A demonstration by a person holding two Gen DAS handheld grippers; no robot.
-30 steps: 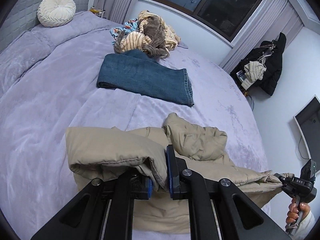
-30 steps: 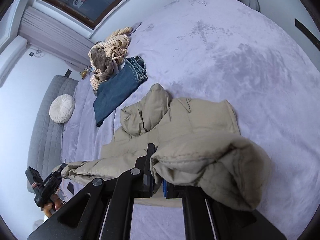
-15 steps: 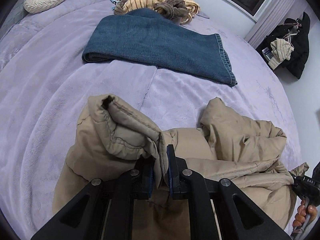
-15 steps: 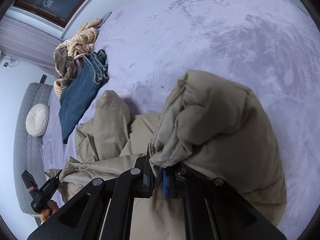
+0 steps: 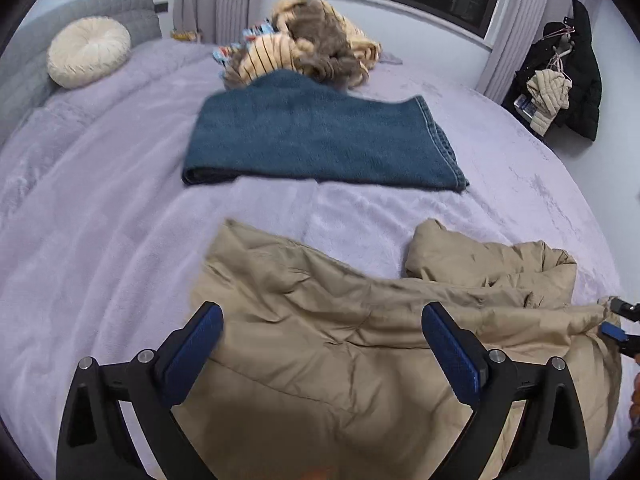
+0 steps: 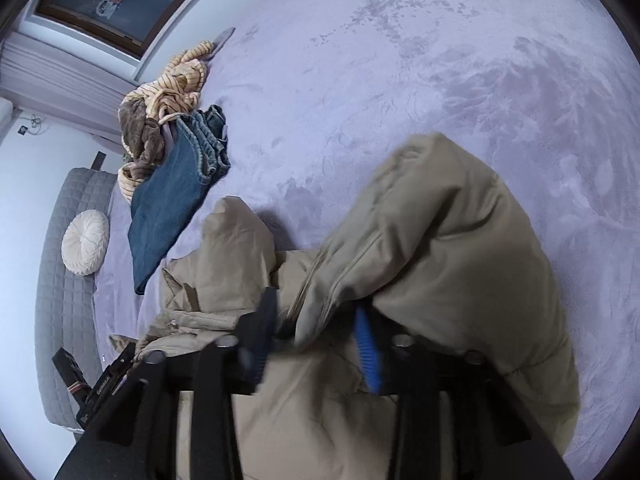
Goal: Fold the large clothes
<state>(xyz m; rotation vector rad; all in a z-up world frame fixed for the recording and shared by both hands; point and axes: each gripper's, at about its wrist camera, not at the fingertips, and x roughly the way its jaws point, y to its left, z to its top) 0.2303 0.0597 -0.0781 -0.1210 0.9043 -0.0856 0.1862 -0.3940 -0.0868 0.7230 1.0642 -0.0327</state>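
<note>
- The left tool (image 5: 322, 330) tips steeply down toward the bed (image 5: 100, 220), its jaws spread wide and opening; the blue pads (image 5: 196, 344) stand clear on either side of the tan padded jacket (image 5: 340, 340), which lies flat beneath and between them without being pinched.
- The right tool (image 6: 316, 344) also points steeply down. Its jaws are opening, and a bunched fold of the same jacket (image 6: 440, 260) drapes over and between them; the blue pad (image 6: 368, 348) on one side shows free of the cloth, the other finger is blurred.
- The jacket sits directly under both tools on the lilac bed cover, a puffy lump of it lying ahead and to the right of the left tool.
- Only the left wrist view shows, beyond the left tool, a dark coat (image 5: 576, 68) hanging by the curtains at the far right, and the tip of the right tool (image 5: 622, 328) at the jacket's right edge.
- Only the right wrist view shows the wide bare stretch of bed ahead and to the right of the right tool, and the left tool's body (image 6: 92, 384) low at the left.
- Both views show folded jeans (image 5: 320, 140) ahead of the tools, with a heap of striped and brown clothes (image 5: 308, 52) behind them and a round cream cushion (image 5: 88, 56) by the grey headboard (image 5: 80, 4).
</note>
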